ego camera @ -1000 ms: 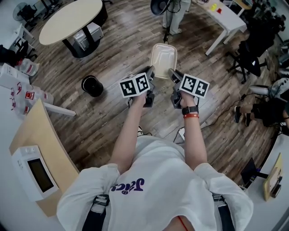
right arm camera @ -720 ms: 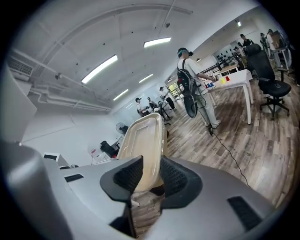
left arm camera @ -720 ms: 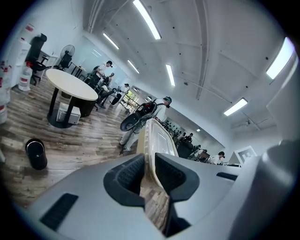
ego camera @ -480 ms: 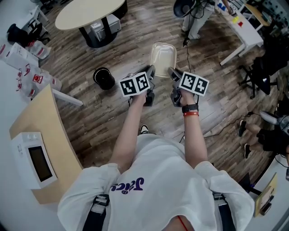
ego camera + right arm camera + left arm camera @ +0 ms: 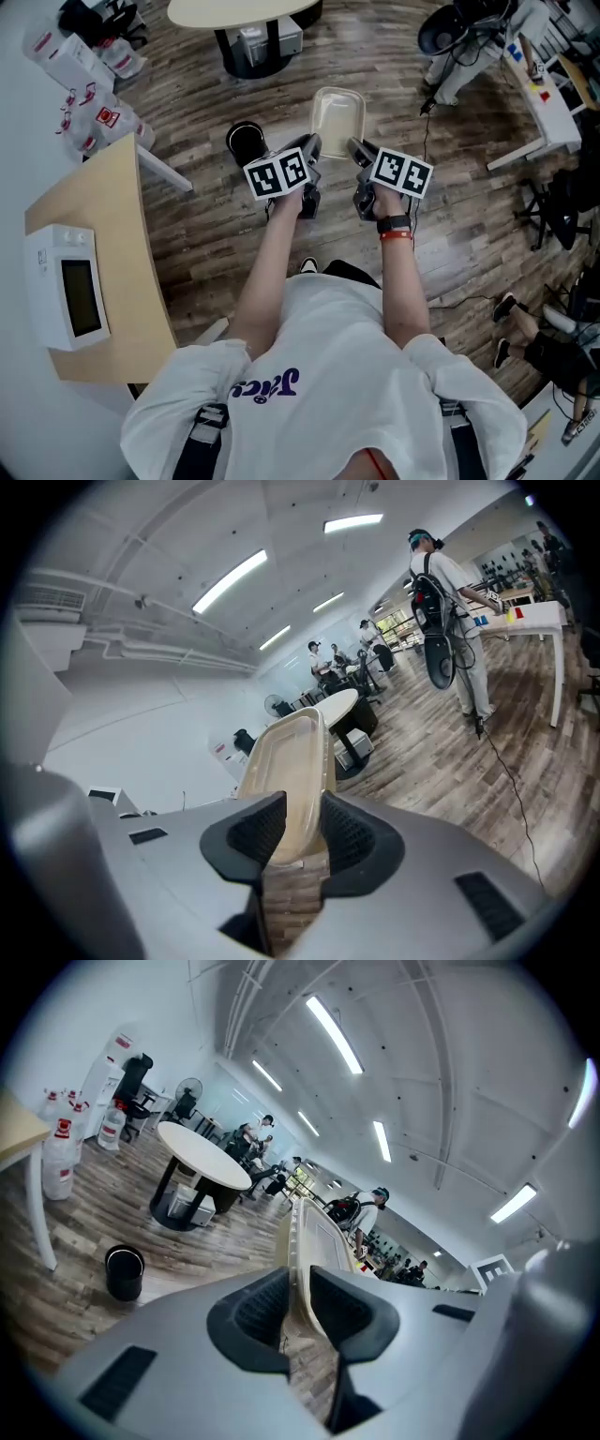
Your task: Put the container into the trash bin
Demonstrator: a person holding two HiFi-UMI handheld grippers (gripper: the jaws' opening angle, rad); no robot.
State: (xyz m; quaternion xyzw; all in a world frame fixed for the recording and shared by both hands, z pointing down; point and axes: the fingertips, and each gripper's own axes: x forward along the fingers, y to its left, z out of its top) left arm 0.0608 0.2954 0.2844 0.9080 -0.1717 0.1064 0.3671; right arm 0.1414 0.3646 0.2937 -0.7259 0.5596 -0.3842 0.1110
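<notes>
1. Upper centre of the head view: pale container (image 5: 337, 120) is held level over the wood floor (image 5: 216, 234). The left gripper (image 5: 314, 150) grips its left rim and the right gripper (image 5: 357, 150) its right rim. The black trash bin (image 5: 246, 142) stands on the floor just left of the left gripper, below the round table (image 5: 246, 11) at the top edge. The container is not yet over the bin.
2. Left gripper view: jaws are clamped on the container (image 5: 305, 1237), pads pressing both faces of its thin rim. The trash bin (image 5: 124, 1272) sits at lower left, open-topped, apart from the load.
3. Right gripper view: jaws are closed on the opposite rim, and the container (image 5: 291, 761) runs up mid-frame.
4. Judgement: carry step, closing on the bin. The next move likely calls for both grippers to shift together toward frame left until the container is above the bin mouth. It may need tilting end-first, since it looks wide for the opening. Both grips would then release.
</notes>
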